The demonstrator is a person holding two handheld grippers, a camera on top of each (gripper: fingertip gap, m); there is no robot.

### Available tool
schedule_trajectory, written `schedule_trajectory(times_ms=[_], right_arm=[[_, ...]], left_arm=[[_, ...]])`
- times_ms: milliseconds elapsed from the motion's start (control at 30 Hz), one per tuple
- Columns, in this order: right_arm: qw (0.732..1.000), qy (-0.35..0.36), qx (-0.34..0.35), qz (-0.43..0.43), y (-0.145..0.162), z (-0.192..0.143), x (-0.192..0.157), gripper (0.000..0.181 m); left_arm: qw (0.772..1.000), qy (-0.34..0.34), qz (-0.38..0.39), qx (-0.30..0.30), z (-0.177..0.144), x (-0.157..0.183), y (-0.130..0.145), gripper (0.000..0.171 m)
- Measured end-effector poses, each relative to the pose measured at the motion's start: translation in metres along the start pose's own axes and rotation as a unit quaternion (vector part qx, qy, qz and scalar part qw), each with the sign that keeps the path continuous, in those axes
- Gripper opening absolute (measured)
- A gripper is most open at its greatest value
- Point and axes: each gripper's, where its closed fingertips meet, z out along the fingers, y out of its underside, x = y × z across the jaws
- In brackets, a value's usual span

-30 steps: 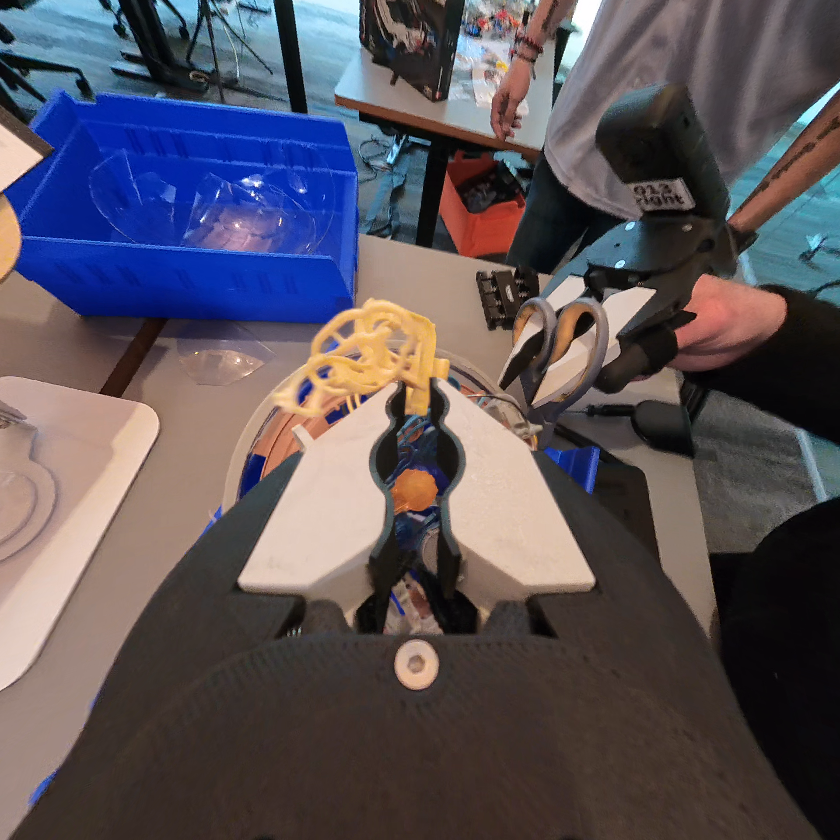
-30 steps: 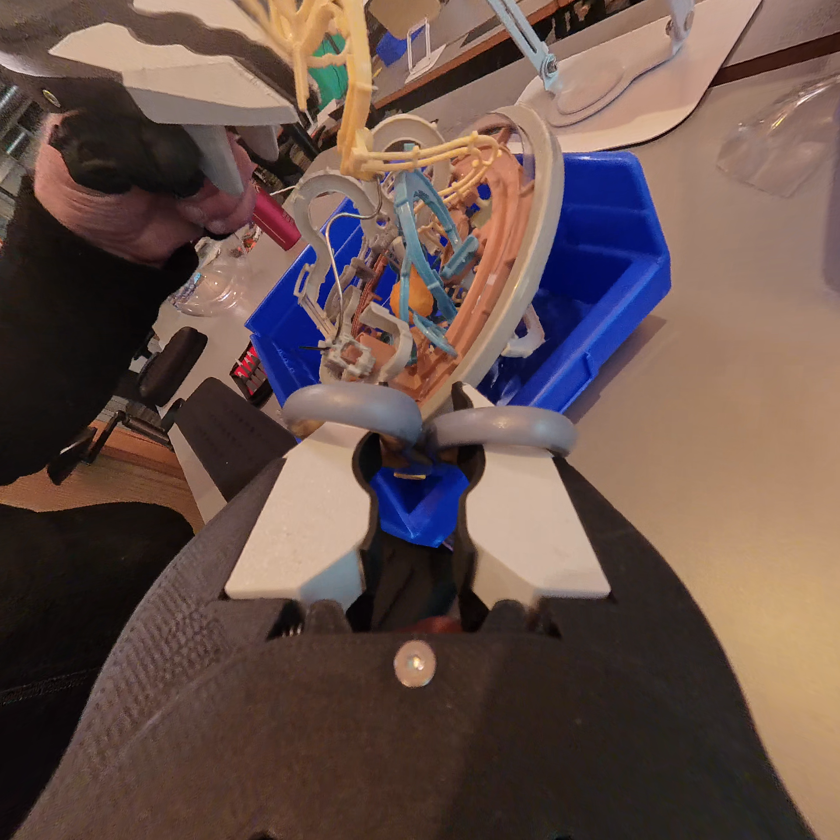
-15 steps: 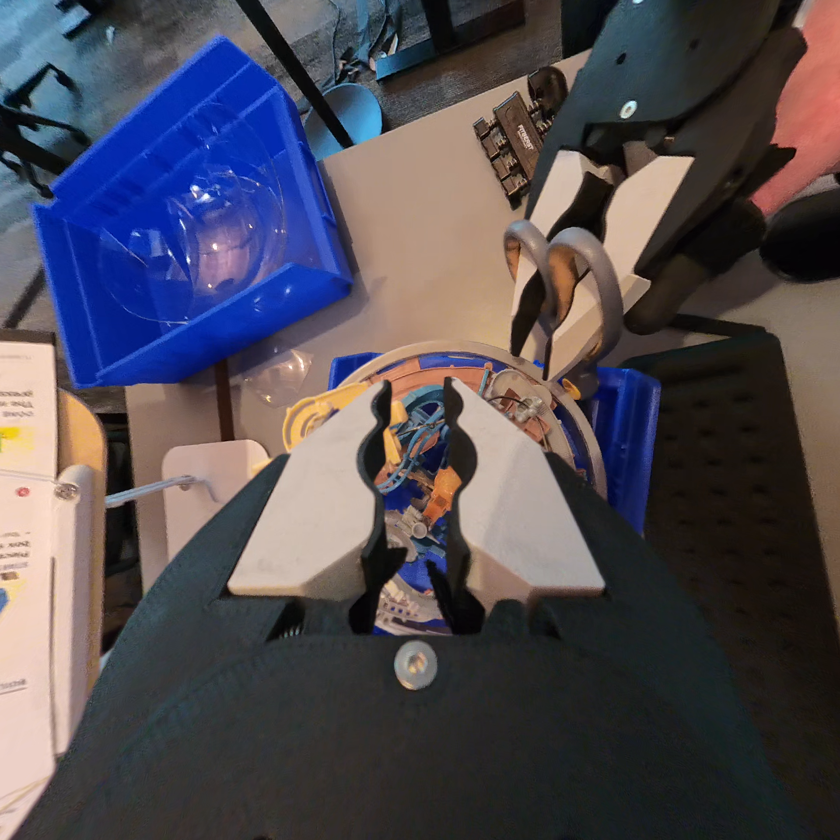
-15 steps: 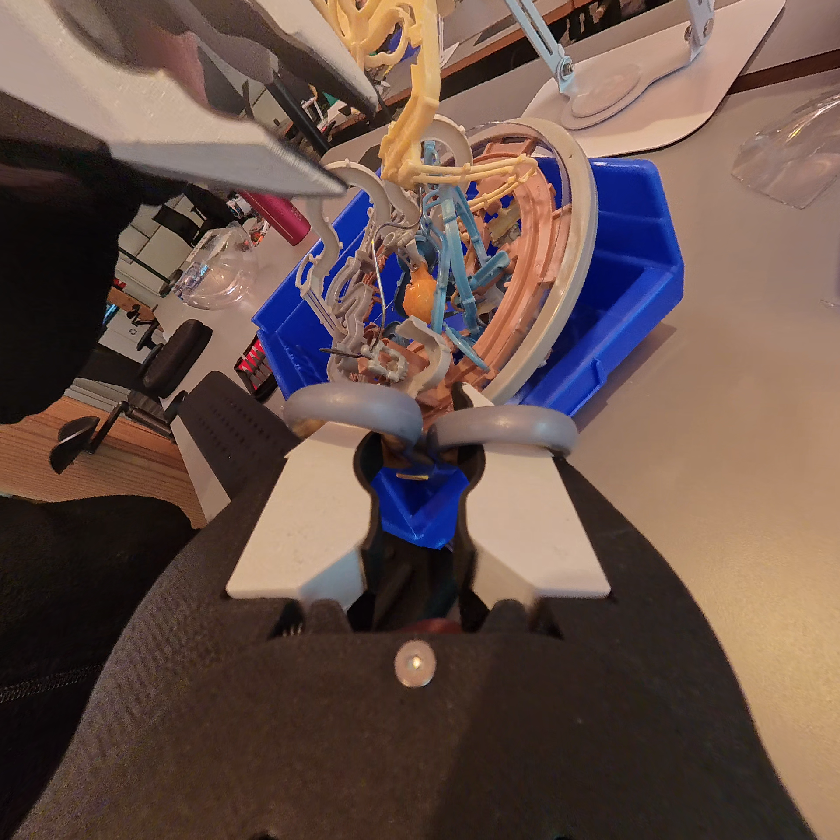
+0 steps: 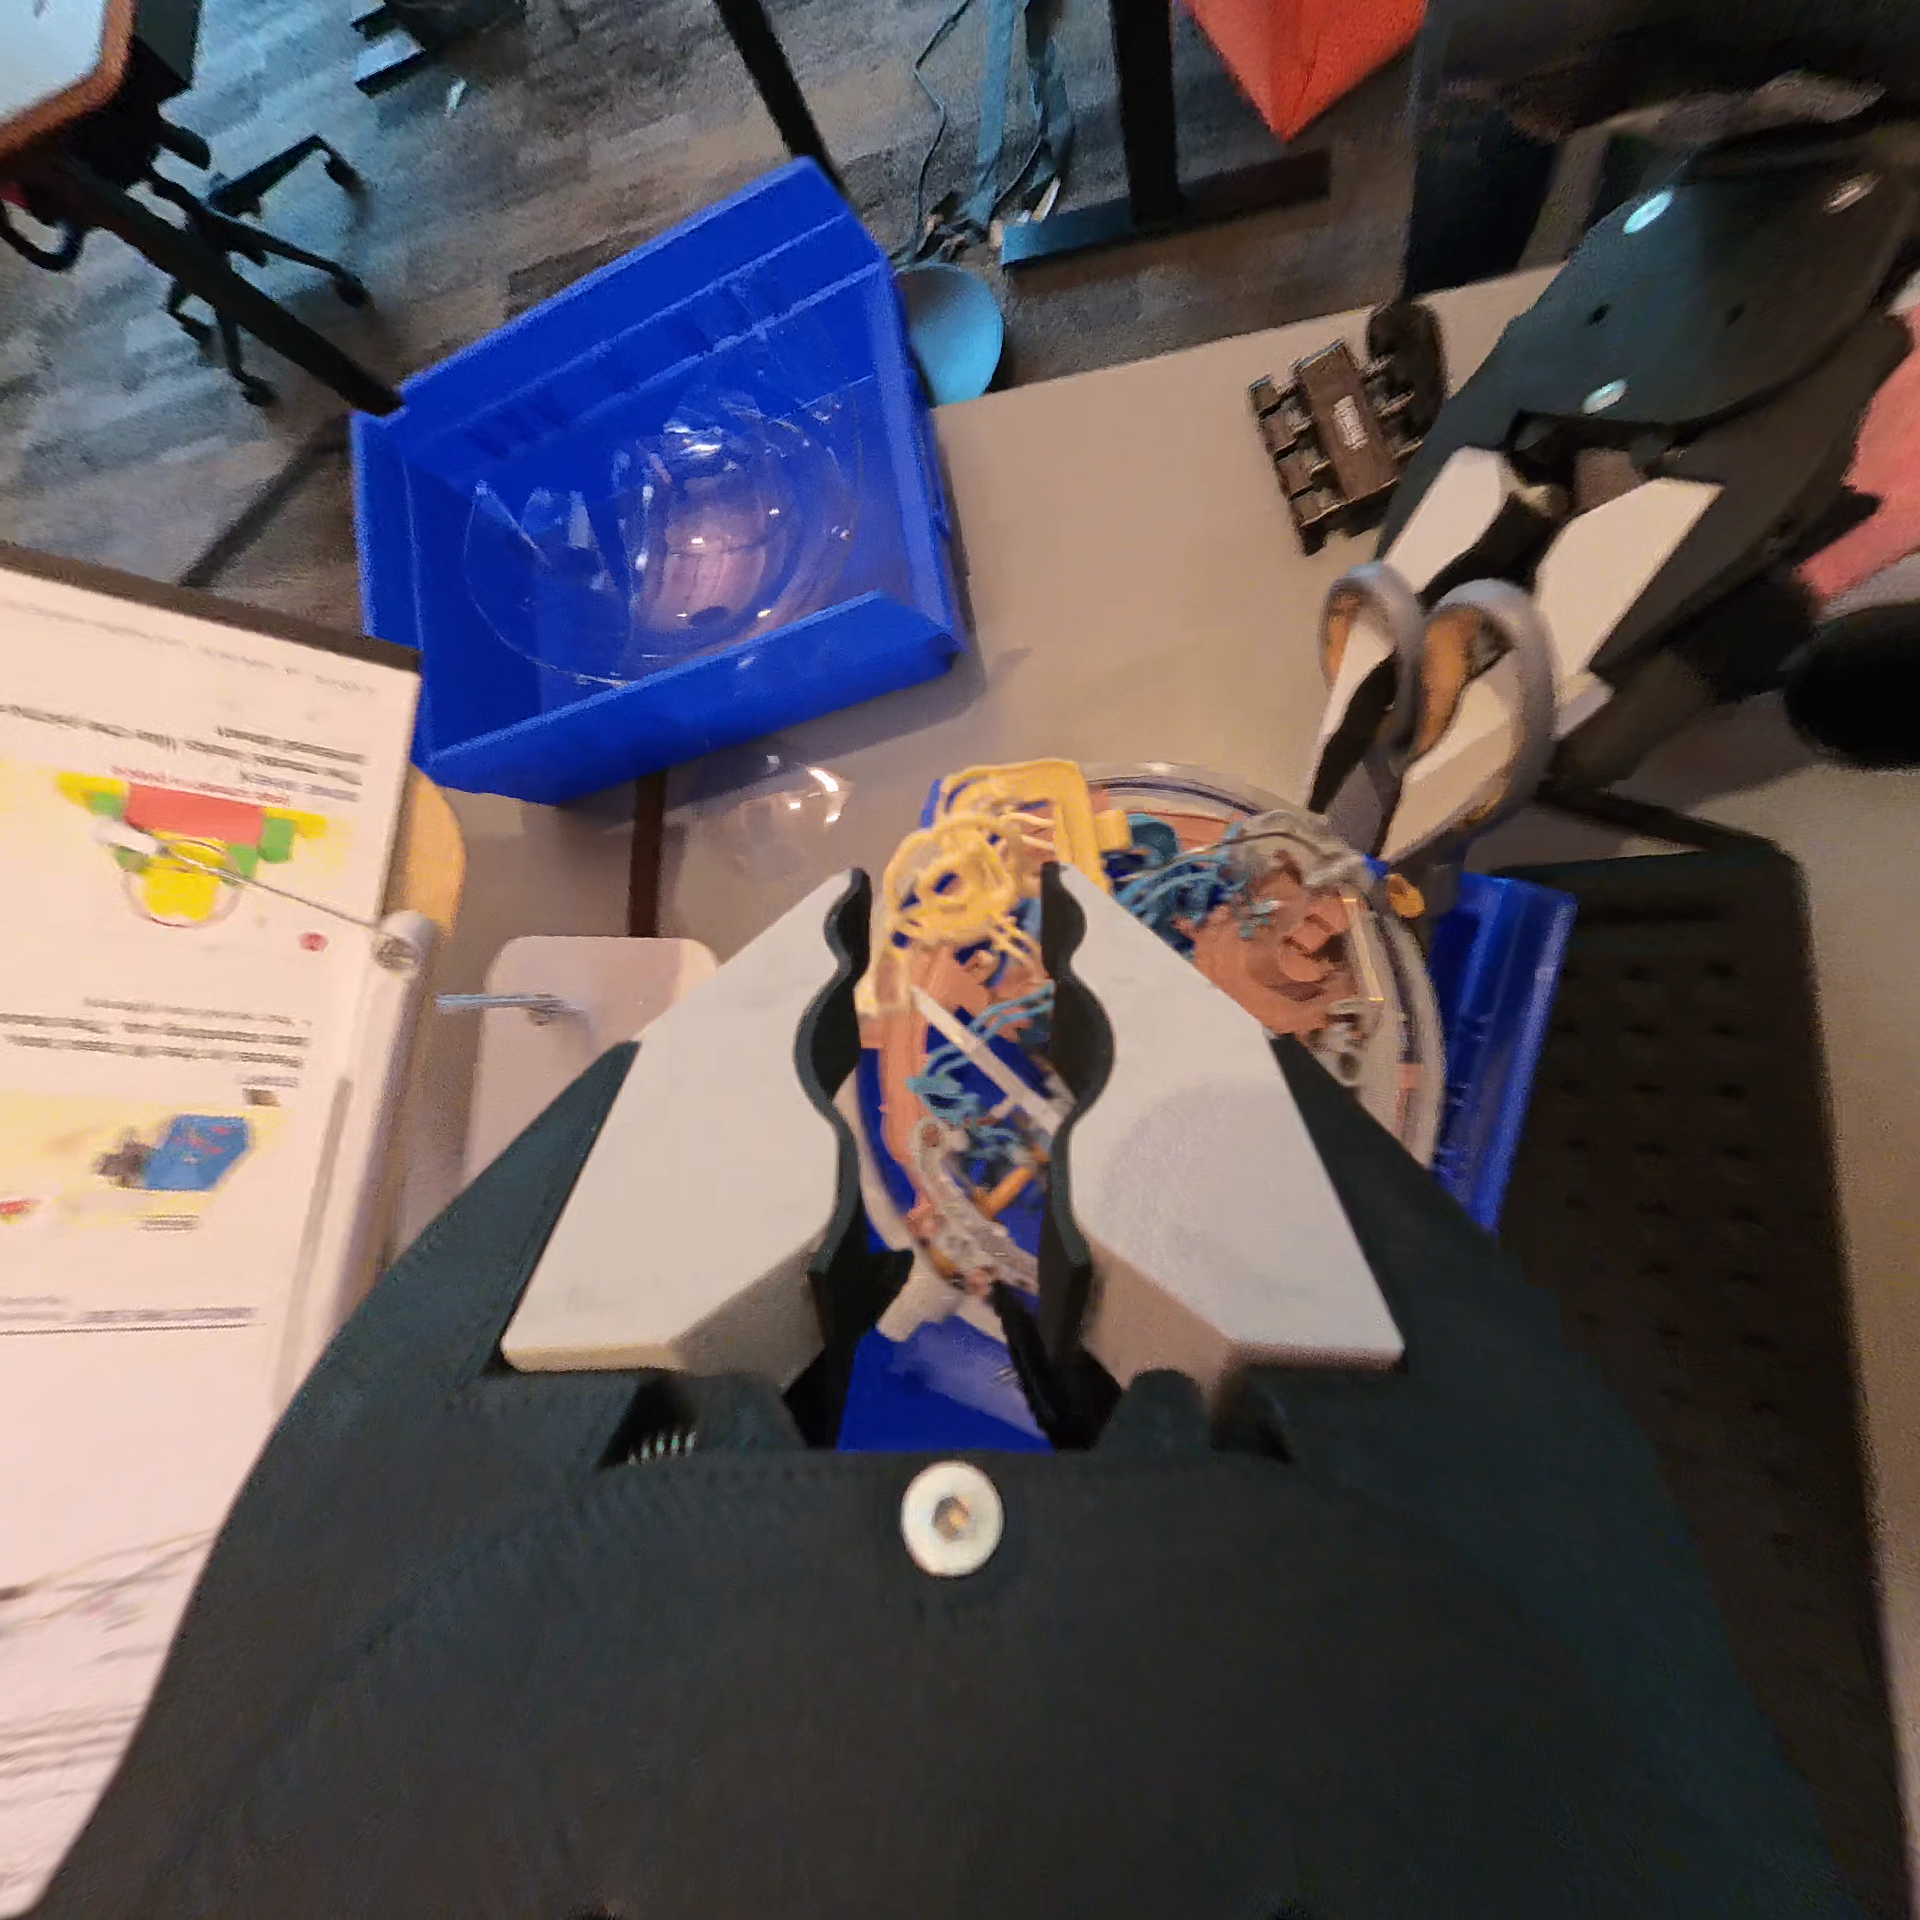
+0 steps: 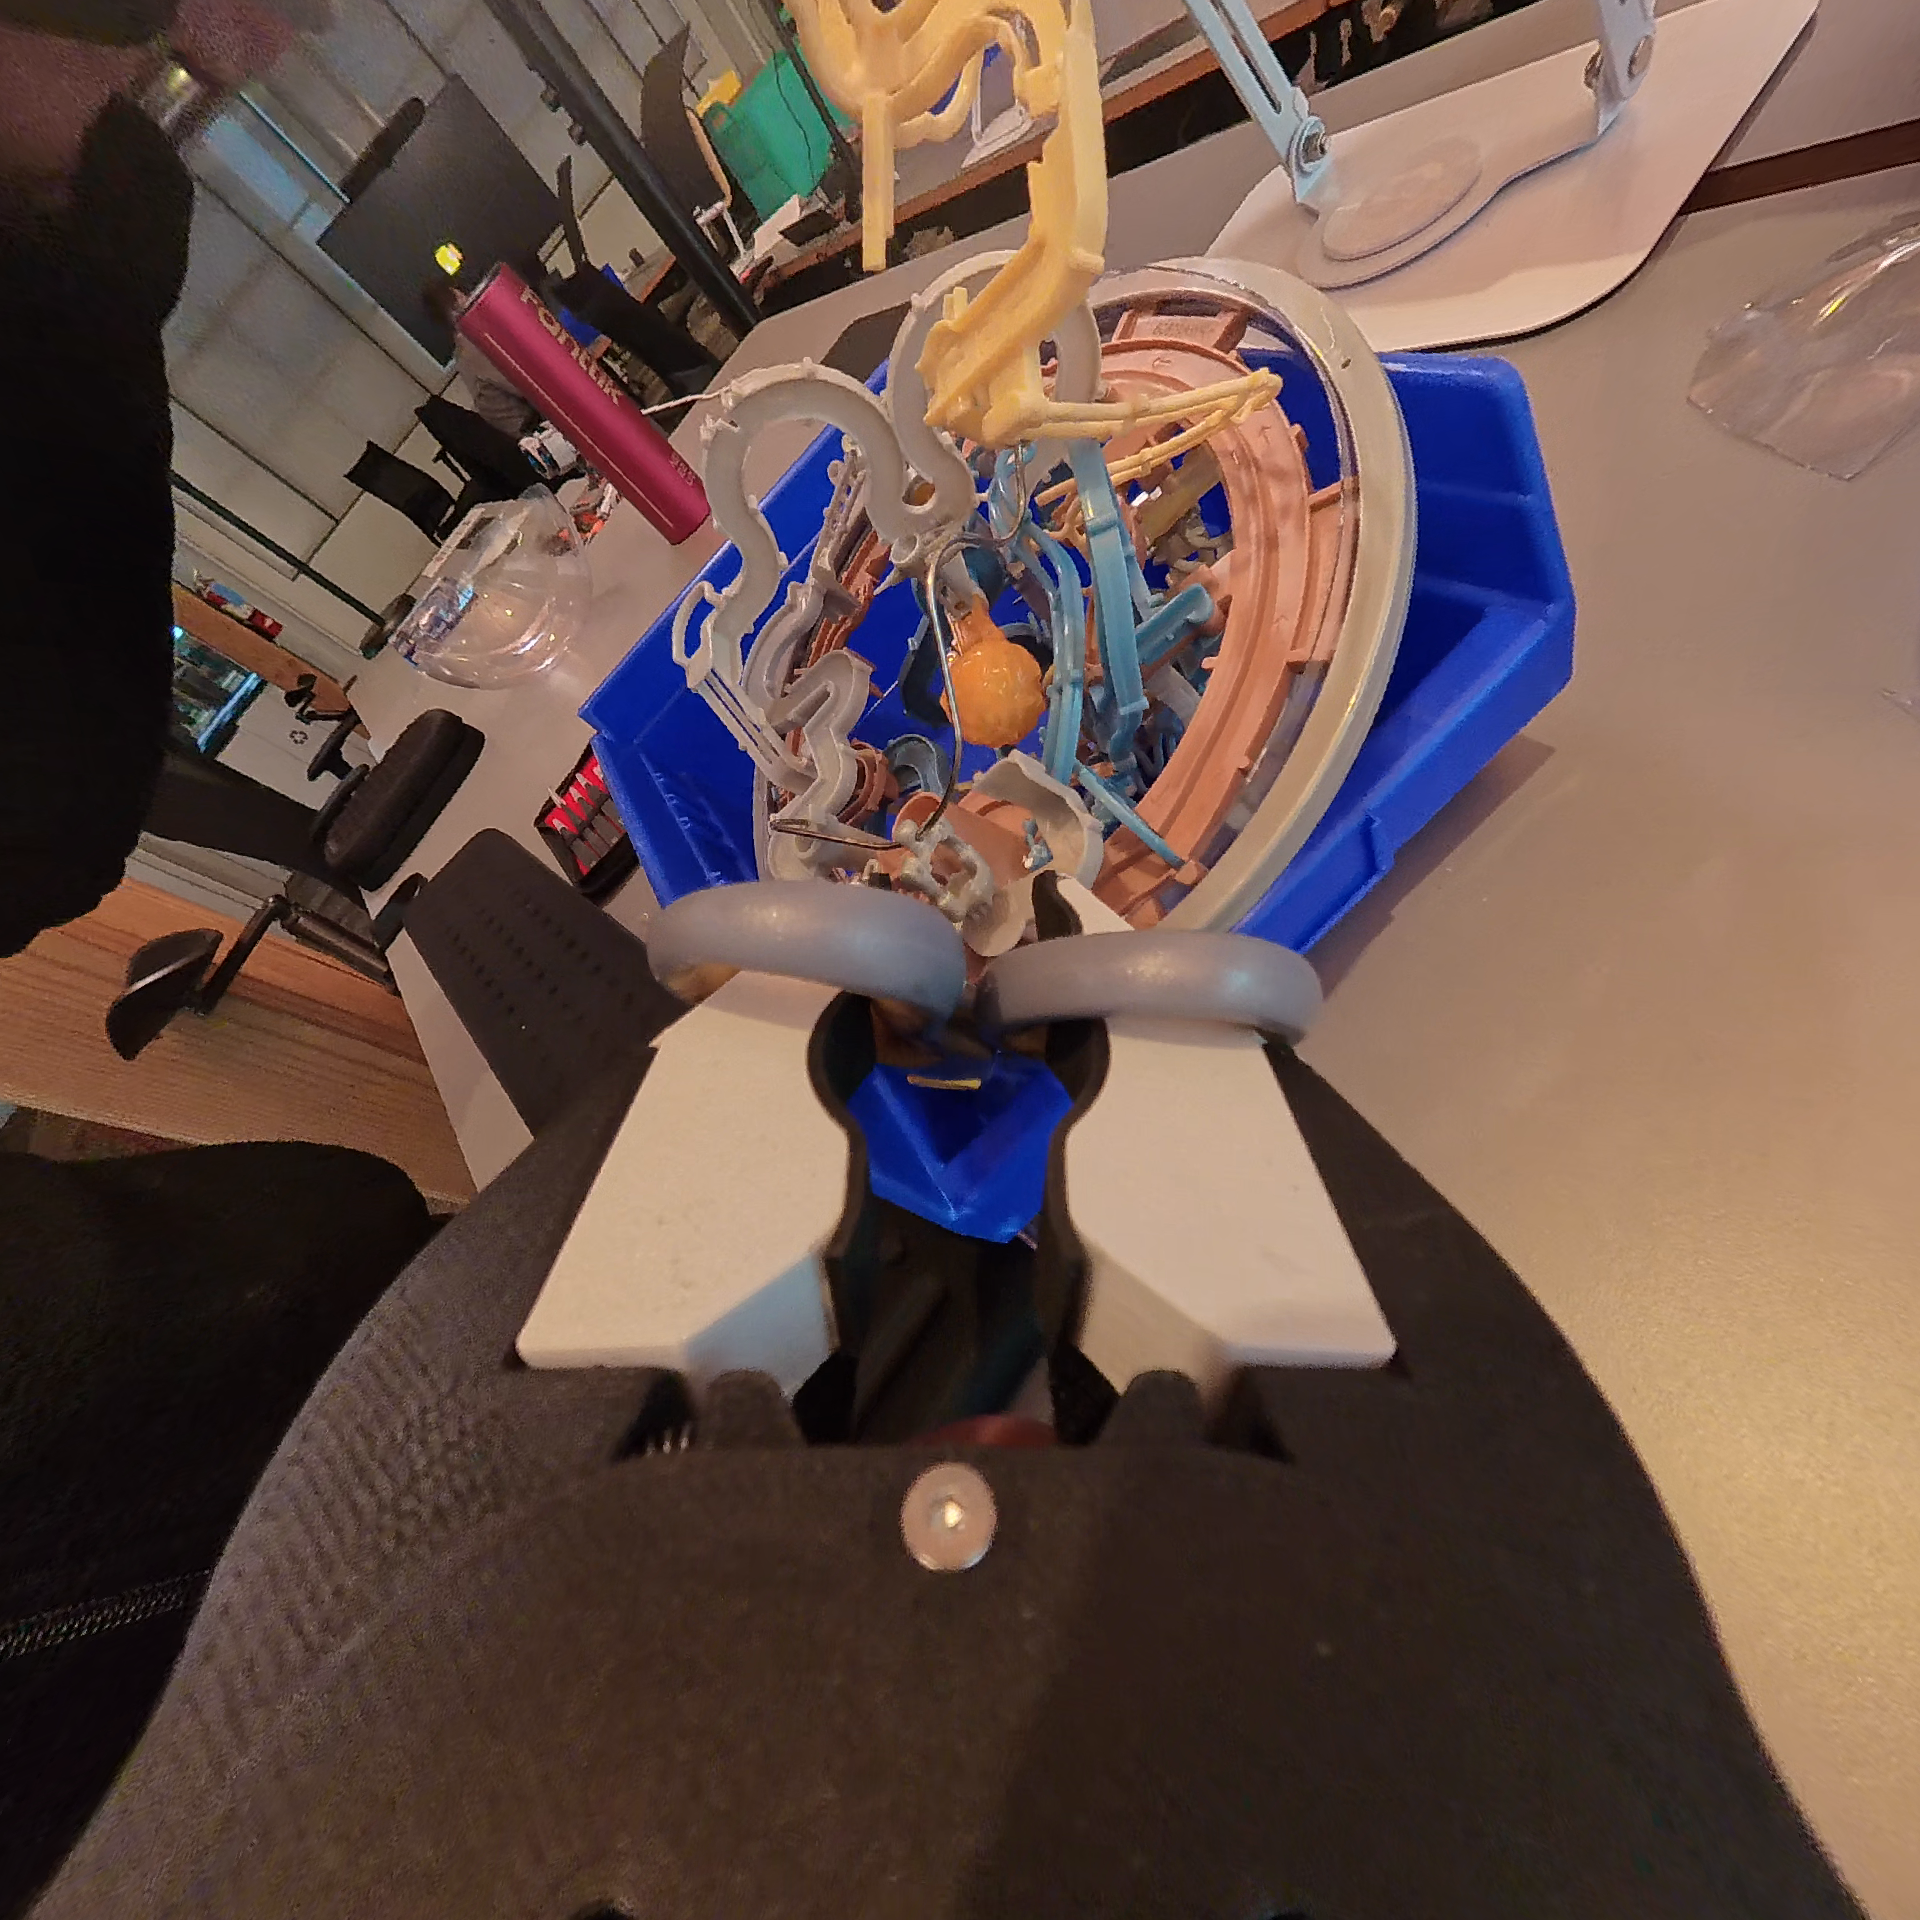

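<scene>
A marble-maze ball core (image 6: 1049,644) of grey, blue, brown and yellow tracks inside a grey ring stands in a small blue bin (image 6: 1475,623). A pale yellow track piece (image 6: 997,208) sticks up from its top. My left gripper (image 5: 951,883) is open above the core, jaws apart on either side of the yellow piece (image 5: 977,862), apparently not gripping it. My right gripper (image 6: 977,977) is shut on grey-handled scissors (image 6: 810,925), whose loops sit around its fingertips. It sits at the core's near edge and also shows in the left wrist view (image 5: 1423,727).
A large blue bin (image 5: 665,727) holds clear plastic domes. A printed sheet (image 5: 156,935) lies at the left and a white stand base (image 5: 582,997) beside it. A black perforated mat (image 5: 1683,1143) lies right of the small bin. A pink cylinder (image 6: 582,405) and a clear dome (image 6: 499,603) stand farther off. The tips of one gripper are about 15 cm away from the tips of the other.
My left gripper has opened off the yellow piece, which stays on the core, and now looks down on it. The right gripper has barely moved.
</scene>
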Motion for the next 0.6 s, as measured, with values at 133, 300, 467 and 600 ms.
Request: schedule_trajectory(times_ms=[133, 300, 467, 600], right_arm=[[1.0, 0.0, 0.0, -0.001, 0.001, 0.0, 0.0, 0.026], [1.0, 0.0, -0.001, 0.0, 0.001, 0.0, 0.0, 0.026], [1.0, -0.003, -0.006, 0.0, 0.0, 0.001, 0.0, 0.026], [1.0, -0.005, -0.011, 0.009, -0.001, 0.002, 0.003, 0.026]], left_arm=[[1.0, 0.004, -0.018, -0.006, -0.006, 0.009, 0.03, 0.014], [0.992, -0.006, -0.127, -0.026, -0.037, 0.013, 0.101, 0.0], [0.976, 0.035, -0.21, -0.049, -0.025, 0.048, 0.157, 0.0], [0.988, 0.035, -0.147, 0.039, -0.03, 0.039, 0.09, 0.02]])
